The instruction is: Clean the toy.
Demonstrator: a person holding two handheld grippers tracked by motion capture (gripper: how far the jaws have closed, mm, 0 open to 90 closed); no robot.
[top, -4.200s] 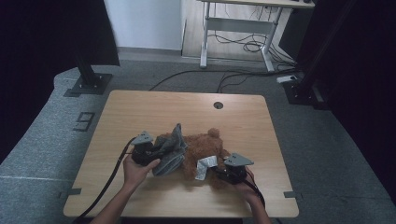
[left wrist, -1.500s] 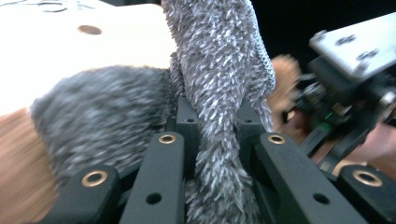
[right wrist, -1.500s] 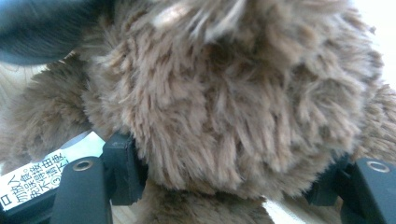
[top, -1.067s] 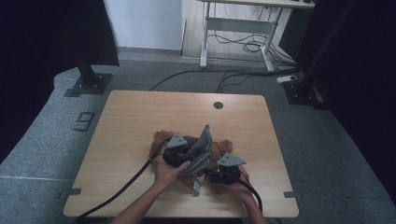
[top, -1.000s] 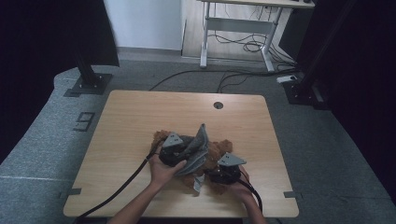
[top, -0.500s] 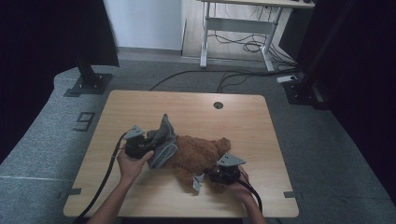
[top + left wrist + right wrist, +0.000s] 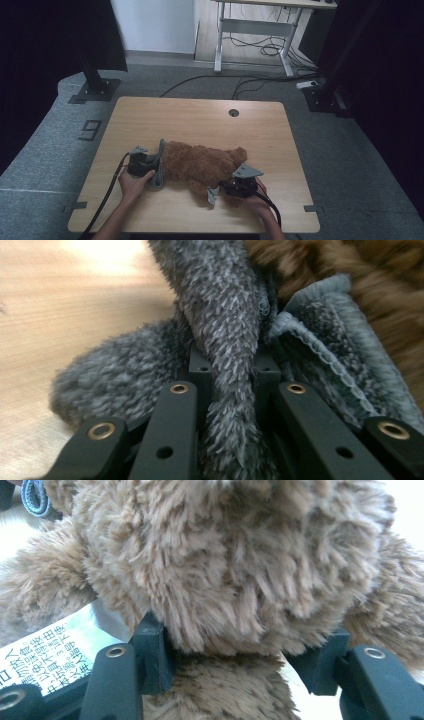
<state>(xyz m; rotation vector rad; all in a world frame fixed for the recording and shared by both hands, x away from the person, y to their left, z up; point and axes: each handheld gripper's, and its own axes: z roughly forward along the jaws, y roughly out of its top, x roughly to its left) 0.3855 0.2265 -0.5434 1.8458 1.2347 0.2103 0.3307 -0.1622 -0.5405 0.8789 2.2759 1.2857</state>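
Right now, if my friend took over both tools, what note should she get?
Left tool: shut on the grey cloth, at the teddy bear's left end.
Right tool: its jaws have just been closing and press on the bear's brown fur; a white label lies beside them.
The bear lies on the wooden table, near the front edge.
Done: both things gripped.
Left: probably putting the cloth on the bear, which lies bare.

You have swung your left gripper [image 7: 150, 167] from over the brown teddy bear [image 7: 200, 165] out to its left end and lower to the table, dragging the pinched grey cloth [image 7: 160, 165] off its back. The bear now lies uncovered, and your right gripper's [image 7: 227, 190] jaws have just been closing on its plush.
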